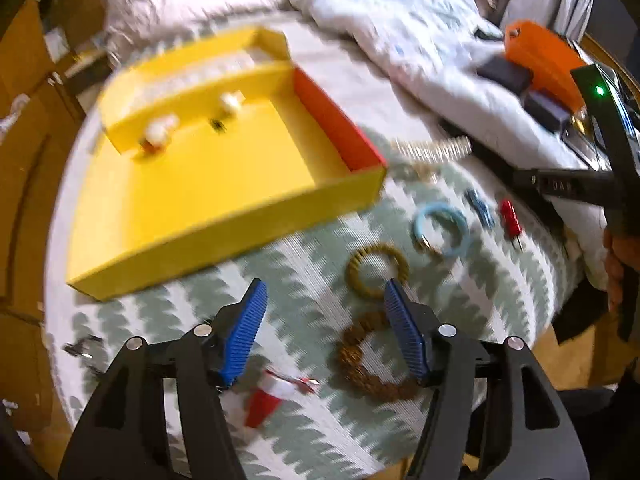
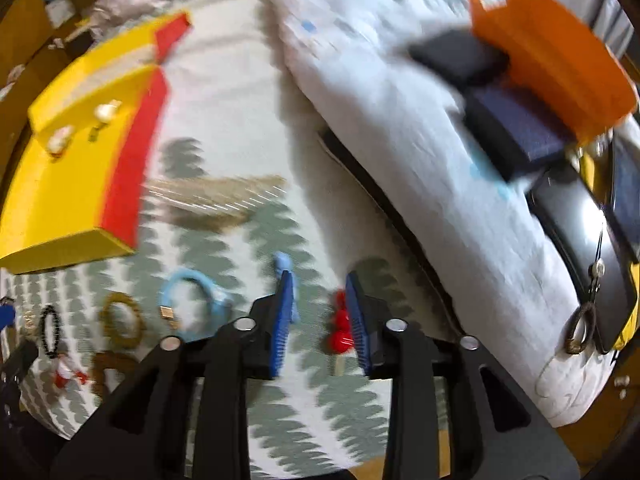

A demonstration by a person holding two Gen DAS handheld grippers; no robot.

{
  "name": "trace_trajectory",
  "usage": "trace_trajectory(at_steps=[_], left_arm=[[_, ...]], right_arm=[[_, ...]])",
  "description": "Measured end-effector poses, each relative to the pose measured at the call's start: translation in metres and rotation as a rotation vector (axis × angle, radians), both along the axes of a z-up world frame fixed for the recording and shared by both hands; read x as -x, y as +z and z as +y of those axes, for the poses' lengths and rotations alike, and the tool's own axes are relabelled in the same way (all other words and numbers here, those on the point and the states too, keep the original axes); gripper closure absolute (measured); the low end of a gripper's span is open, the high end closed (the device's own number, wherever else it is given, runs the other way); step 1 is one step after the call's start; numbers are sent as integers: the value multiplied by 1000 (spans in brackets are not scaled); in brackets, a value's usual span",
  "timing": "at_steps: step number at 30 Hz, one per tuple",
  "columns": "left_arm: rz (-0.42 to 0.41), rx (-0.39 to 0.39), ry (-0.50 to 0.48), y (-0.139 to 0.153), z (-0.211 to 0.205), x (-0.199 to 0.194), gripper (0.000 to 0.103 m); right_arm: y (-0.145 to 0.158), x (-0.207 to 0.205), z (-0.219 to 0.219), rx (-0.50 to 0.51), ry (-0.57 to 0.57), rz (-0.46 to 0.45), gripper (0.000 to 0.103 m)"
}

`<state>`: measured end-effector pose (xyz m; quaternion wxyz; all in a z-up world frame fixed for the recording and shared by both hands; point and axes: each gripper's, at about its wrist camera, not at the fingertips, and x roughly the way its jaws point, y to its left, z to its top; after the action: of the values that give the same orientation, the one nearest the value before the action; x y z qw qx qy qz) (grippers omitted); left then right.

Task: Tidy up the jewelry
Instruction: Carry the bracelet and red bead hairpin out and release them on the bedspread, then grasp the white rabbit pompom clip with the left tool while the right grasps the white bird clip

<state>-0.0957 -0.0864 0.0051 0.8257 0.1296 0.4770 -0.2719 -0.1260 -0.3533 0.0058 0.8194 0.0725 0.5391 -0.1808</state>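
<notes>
Left wrist view showed the patterned green-and-white cloth [image 1: 304, 248] spread under everything, with a rumpled white quilt [image 1: 400, 32] heaped along its far right side. The yellow tray [image 1: 224, 200], red on its right inner wall, sat on the cloth to my left and ahead; two small pale earrings [image 1: 160, 132] lay against its back divider, blurred. An orange basket [image 2: 552, 60] rested on the quilt with dark flat boxes [image 2: 516, 128] beside it.

Loose on the cloth, right of the tray, lay the jewelry: a light blue bangle [image 1: 442, 232], a gold ring bracelet [image 1: 376, 266] nearer me, a brown beaded bracelet [image 1: 368, 364] nearer still, a red-and-white tassel piece [image 1: 276, 394], and a small red beaded earring [image 1: 510, 214].

My left gripper [image 1: 324, 300] was spread wide and held nothing, its right finger overlapping the gold bracelet's edge. My right gripper [image 2: 318, 292] stood partly open and empty, the red earring [image 2: 340, 328] lying between its fingers; whether a pad touched it, I could not tell.
</notes>
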Motion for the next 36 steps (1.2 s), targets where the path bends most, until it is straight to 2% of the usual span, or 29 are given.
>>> trace_trajectory(at_steps=[1, 4, 8, 13, 25, 29, 36], left_arm=[[-32, -2, 11, 4, 2, 1, 39], [-159, -3, 62, 21, 13, 6, 34], [-275, 20, 134, 37, 31, 10, 28], [-392, 22, 207, 50, 50, 11, 28], [-454, 83, 255, 67, 72, 3, 26], [-496, 91, 268, 71, 74, 5, 24], [-502, 94, 286, 70, 78, -2, 24]], right_arm=[[7, 0, 14, 2, 21, -32, 58], [23, 1, 47, 9, 93, -116, 51], [37, -3, 77, 12, 145, -204, 50], [47, -11, 104, -16, 198, -262, 50], [38, -45, 151, -36, 269, -293, 50], [35, -55, 160, -44, 281, -306, 50], [21, -74, 164, -60, 283, -302, 50]])
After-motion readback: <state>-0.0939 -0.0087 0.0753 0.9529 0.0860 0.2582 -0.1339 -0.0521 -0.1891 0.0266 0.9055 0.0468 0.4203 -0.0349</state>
